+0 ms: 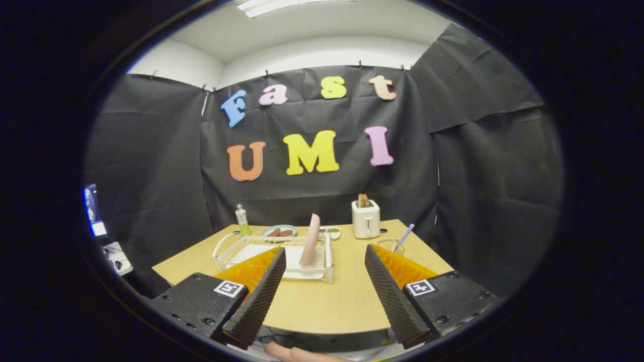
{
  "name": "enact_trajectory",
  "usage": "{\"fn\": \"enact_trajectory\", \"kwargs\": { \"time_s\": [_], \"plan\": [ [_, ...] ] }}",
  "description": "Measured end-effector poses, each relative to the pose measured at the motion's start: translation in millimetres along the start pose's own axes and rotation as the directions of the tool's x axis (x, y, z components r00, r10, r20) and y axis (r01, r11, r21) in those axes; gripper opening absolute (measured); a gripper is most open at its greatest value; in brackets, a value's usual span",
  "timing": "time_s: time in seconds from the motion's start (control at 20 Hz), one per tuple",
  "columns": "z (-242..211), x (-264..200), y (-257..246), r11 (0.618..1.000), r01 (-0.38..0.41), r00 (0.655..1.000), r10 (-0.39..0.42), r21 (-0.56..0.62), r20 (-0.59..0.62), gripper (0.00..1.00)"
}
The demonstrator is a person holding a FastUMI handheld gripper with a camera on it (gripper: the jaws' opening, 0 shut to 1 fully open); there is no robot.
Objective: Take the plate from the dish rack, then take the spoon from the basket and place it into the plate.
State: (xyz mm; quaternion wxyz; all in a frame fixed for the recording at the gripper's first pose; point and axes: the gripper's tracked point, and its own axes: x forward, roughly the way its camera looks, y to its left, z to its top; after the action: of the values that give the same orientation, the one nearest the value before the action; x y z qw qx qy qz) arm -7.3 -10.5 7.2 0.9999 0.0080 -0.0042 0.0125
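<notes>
We are looking along the gripper point(324, 289), whose two fingers are standing released and wide apart with nothing between them but bare tabletop; their inner faces are finely ribbed and taper to wedge tips. The table point(322, 301) is a pale wood-grain laminate with a straight near edge. Just ahead of the left finger the dish rack point(274, 254) is sitting, a white wire frame over a white tray, and the finger is overlapping its near left corner. The plate point(310, 240) is standing on edge in the rack's right half, pinkish, smooth, seen nearly edge-on and leaning slightly. Beyond the right finger the basket point(390, 246) is showing as a small clear mesh cup, partly covered by that finger, and the spoon point(404, 236) is leaning out of it, its handle slim and patterned in blue and white. Further back we are noting a white boxy toaster point(366, 219) with toast in its slots, a small green-tinted bottle point(242, 220) behind the rack, a round saucer point(279, 232) carrying brownish pieces, and a small dish point(332, 232) just beside it. Nothing is lying between the fingers and the rack. A fingertip point(297, 353) of a person is showing below the table edge.
</notes>
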Motion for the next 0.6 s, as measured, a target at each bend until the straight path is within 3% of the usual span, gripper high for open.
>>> {"fn": "enact_trajectory", "kwargs": {
  "time_s": [0.25, 0.6],
  "plan": [
    [9.2, -0.9, -3.1, 1.0, -0.006, 0.999, 0.006, -0.009, 0.033, 1.0],
    [19.7, 37.9, 6.2, 1.0, 0.003, 1.0, -0.003, -0.027, -0.009, 1.0]
  ]
}}
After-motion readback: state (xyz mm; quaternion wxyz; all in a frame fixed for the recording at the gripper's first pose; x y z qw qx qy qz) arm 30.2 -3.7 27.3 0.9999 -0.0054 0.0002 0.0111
